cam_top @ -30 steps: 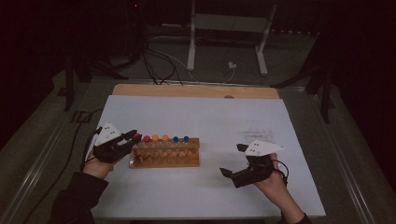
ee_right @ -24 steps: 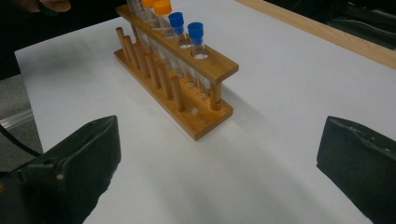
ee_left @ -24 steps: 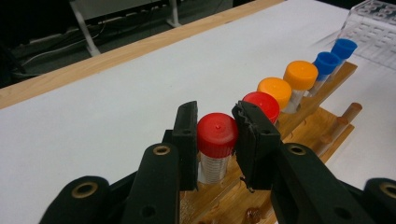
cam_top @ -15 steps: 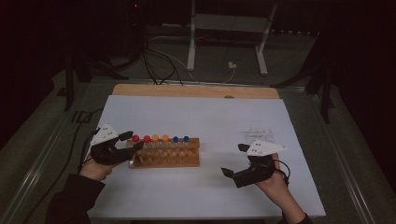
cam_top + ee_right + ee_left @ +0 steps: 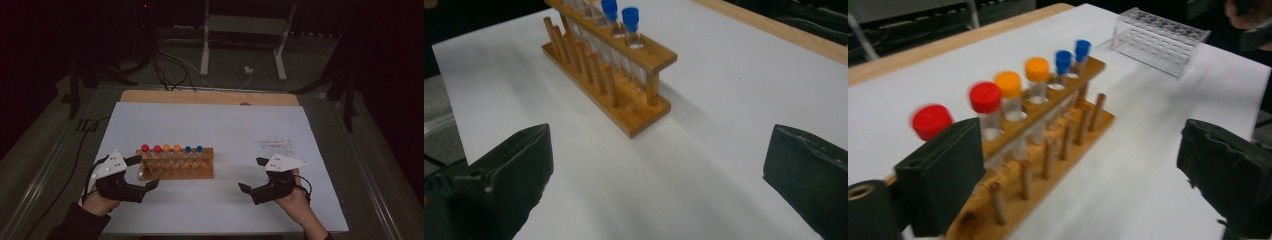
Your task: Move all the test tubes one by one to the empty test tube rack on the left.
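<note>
A wooden rack [image 5: 176,167] [image 5: 1048,150] [image 5: 621,95] stands on the white sheet left of centre. It holds several capped tubes: red [image 5: 145,148] [image 5: 932,121], orange [image 5: 171,148] and blue [image 5: 194,149] [image 5: 630,17]. My left gripper [image 5: 142,172] [image 5: 1083,175] sits just off the rack's left end. Its jaws have just been opening, stand wide apart and pinch nothing. The end red-capped tube stays in the rack beside the left jaw. My right gripper [image 5: 254,175] [image 5: 659,175] hovers open over bare paper, well to the right of the rack.
A clear plastic rack [image 5: 277,145] [image 5: 1160,40] lies on the white sheet [image 5: 225,125] behind the right gripper. A wooden board edge [image 5: 210,97] runs along the far side. Cables and a metal stand [image 5: 240,45] lie on the floor beyond.
My left gripper has let go of the end red-capped tube, opened wide and drawn back to the left, off the rack. The right gripper has stayed where it was.
</note>
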`<state>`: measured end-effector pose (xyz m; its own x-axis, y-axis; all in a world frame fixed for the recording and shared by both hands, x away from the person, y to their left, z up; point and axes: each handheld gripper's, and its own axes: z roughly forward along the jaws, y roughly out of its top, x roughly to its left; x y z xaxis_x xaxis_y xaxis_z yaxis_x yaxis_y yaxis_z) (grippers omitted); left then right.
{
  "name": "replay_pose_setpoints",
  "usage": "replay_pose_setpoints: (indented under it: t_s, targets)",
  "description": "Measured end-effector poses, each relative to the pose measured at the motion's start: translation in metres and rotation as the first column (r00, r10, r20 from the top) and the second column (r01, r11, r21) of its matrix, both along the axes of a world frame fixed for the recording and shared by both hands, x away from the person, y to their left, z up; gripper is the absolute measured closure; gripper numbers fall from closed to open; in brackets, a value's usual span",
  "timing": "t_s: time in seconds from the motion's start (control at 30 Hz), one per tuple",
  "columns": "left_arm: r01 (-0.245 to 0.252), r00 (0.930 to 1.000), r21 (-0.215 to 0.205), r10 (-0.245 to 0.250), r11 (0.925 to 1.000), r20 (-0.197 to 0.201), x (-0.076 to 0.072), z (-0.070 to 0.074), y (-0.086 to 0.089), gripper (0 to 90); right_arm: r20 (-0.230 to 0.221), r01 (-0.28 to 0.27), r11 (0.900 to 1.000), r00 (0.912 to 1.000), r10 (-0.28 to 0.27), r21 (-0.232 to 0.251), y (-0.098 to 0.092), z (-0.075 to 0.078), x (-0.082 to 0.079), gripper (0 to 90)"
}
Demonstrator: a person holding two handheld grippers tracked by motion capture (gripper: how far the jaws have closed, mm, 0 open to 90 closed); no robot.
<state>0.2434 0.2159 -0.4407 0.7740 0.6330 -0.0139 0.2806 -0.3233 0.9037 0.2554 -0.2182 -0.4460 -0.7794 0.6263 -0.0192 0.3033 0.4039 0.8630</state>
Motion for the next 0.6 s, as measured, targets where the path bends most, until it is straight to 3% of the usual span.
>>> replay_pose_setpoints:
  t_s: [0.23,0.33,0.6]
  targets:
    - [0.055,0.9981,0.006,-0.055,0.9985,-0.028,-0.011,-0.02,-0.007,2.3,-0.015,0.004,1.0,0.9999,-0.004,-0.008,-0.002,-0.006,0.0,0.0]
    - [0.075,0.9968,0.037,-0.074,0.9965,-0.028,-0.013,-0.031,-0.014,1.7,-0.011,0.007,1.0,0.9999,-0.008,-0.008,-0.002,-0.007,0.0,0.0]
    - [0.093,0.9936,0.065,-0.088,0.9936,-0.07,-0.013,-0.054,-0.024,1.7,-0.005,0.017,1.0,0.9998,-0.017,-0.009,-0.004,-0.009,0.002,0.0]
